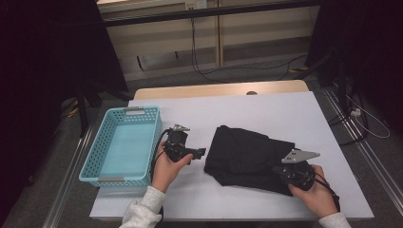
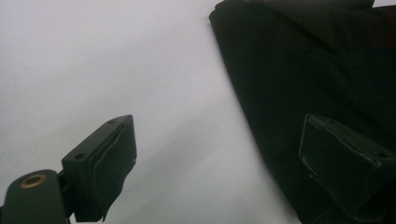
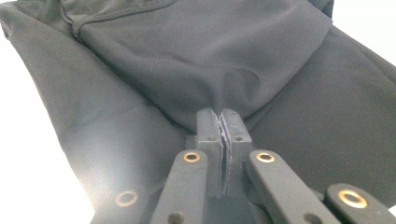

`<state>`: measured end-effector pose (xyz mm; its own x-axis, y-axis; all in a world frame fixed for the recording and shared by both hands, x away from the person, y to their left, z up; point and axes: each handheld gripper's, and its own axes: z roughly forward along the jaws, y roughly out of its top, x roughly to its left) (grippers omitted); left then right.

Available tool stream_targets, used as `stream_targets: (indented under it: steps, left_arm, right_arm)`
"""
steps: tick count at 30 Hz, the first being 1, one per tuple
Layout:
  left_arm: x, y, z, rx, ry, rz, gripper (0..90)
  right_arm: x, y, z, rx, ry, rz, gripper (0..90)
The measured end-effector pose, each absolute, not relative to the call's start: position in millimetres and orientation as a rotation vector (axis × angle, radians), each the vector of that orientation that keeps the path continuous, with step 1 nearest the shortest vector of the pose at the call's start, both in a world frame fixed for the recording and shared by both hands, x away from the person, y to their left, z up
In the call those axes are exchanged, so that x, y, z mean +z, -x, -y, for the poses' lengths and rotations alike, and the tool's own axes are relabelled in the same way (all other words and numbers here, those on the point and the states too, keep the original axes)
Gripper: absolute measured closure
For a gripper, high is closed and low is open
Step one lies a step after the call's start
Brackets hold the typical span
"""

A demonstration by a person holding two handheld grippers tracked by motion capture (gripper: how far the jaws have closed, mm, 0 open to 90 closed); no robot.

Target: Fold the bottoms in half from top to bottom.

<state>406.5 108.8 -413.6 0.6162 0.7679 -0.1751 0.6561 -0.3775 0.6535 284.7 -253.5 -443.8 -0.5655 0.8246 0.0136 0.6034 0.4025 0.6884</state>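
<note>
High view: a black garment (image 1: 247, 154) lies folded on the white tabletop (image 1: 285, 114), to the right of the blue mesh basket (image 1: 124, 145), with the left gripper (image 1: 197, 153) between the two and the right gripper (image 1: 285, 172) at the cloth's near right edge. Left gripper view: its jaws stand spread wide, holding nothing, with one over the garment's (image 2: 317, 70) edge. Right gripper view: the jaws are clenched on a pinch of the smooth, matte, softly creased fabric (image 3: 219, 60). It looks light, limp and a little slippery, so it will likely sag; corners or hems seem the best hold.
</note>
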Motion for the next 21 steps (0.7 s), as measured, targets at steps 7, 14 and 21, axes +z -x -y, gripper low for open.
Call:
stream_targets:
  steps: [7, 14, 21]
  left_arm:
    - [-414, -405, -110, 0.201, -2.135, -1.118, 10.9]
    - [-414, -407, -109, 0.190, -2.130, -1.115, 10.9]
    - [-416, -407, -103, 0.179, -2.143, -1.104, 10.9]
  right_arm:
    - [-435, -279, 258, 0.948, -1.222, -2.327, 89.2]
    - [-428, -266, 271, 0.945, -1.220, -2.286, 89.3]
    - [-427, -246, 291, 0.947, -1.267, -2.254, 89.3]
